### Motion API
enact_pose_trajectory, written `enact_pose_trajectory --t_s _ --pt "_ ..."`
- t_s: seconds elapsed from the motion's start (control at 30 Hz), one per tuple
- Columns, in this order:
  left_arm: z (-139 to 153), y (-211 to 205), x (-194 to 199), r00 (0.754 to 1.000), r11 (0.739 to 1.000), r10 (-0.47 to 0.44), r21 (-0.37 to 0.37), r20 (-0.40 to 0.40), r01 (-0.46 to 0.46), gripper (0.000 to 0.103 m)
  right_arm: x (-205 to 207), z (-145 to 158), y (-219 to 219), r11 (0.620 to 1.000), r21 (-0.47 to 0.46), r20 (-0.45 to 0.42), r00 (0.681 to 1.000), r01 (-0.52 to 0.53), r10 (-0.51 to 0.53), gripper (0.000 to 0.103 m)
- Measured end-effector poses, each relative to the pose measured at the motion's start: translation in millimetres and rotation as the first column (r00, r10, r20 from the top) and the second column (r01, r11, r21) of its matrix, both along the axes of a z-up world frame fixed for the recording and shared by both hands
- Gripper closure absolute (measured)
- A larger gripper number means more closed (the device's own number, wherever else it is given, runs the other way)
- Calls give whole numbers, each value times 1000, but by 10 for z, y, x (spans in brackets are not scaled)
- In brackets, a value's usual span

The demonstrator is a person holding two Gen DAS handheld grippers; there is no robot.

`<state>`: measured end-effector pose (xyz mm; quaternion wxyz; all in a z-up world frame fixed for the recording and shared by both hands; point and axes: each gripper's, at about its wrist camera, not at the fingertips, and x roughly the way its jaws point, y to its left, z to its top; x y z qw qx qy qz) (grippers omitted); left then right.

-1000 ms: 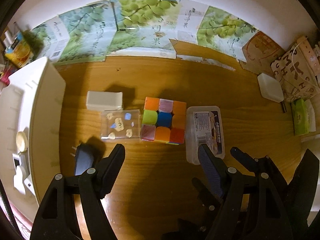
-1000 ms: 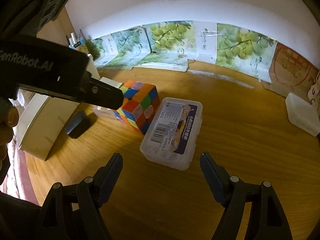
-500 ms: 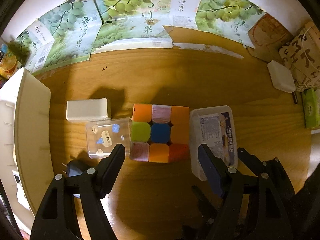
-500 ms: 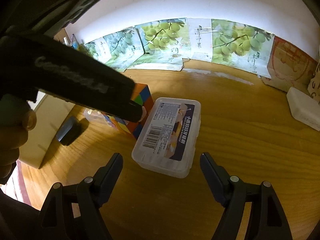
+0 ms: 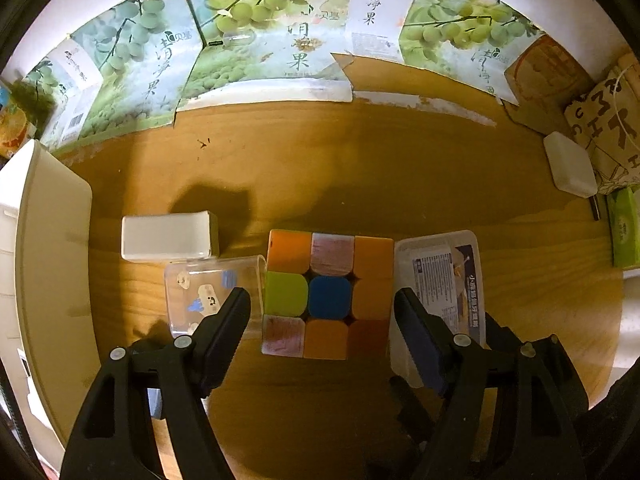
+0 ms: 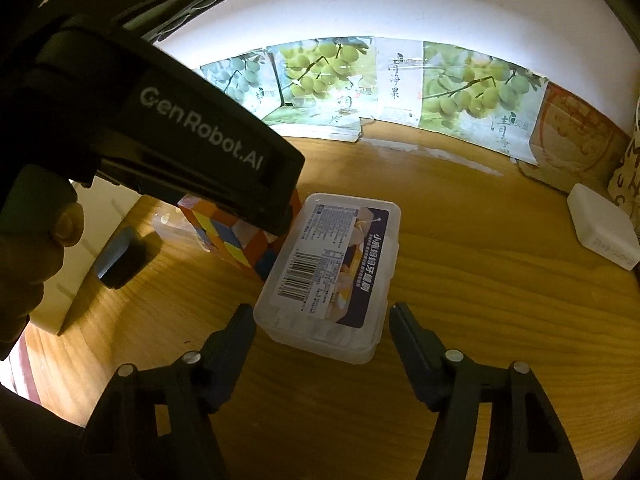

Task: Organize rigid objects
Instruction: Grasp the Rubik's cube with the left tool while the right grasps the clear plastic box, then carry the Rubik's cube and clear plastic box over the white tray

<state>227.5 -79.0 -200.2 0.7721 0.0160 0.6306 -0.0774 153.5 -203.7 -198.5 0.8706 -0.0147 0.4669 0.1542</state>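
A colourful puzzle cube (image 5: 328, 294) sits on the wooden table, with a clear plastic box (image 5: 214, 296) touching its left side and a clear lidded box with a printed label (image 5: 444, 284) at its right. A white block (image 5: 166, 236) lies behind the clear box. My left gripper (image 5: 322, 316) is open, directly above the cube, its fingers straddling it. My right gripper (image 6: 322, 324) is open, its fingers either side of the near end of the labelled box (image 6: 332, 264). The cube (image 6: 240, 240) is partly hidden behind the left gripper body in the right wrist view.
A large white container (image 5: 44, 264) stands at the left. A dark adapter (image 6: 118, 256) lies near it. A small white box (image 5: 570, 164), a green packet (image 5: 624, 224) and paper bags sit at the right. Grape-printed cardboard (image 5: 280, 40) lines the back wall.
My left gripper has moved forward and lower over the cube, which now lies between its fingers. My right gripper has closed in on the labelled box. No object has moved.
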Motion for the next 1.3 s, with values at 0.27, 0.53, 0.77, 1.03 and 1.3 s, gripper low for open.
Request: enact_pose_trajectory --t_s 0.27,0.53,0.77,1.03,1.3 --pt "22 -9 44 1000 1000 2 -18 13 -1 42 11 -1 10 1000 -5 -5 1000 -9 9 38" --pt "24 13 1 1000 998 15 -52 -21 -16 43 14 22 22 1000 -23 -14 1000 -15 15 38" --pt "108 25 -87 999 996 21 -88 -27 -23 43 -10 89 -26 1000 -25 -25 1000 -9 8 38" --pt "362 127 -265 998 994 38 -107 48 -32 43 -76 196 -72 1000 -14 -32 999 -14 13 39" --pt "572 328 -434 989 989 96 -122 110 -82 43 -173 346 -105 999 -2 -7 999 -32 32 40"
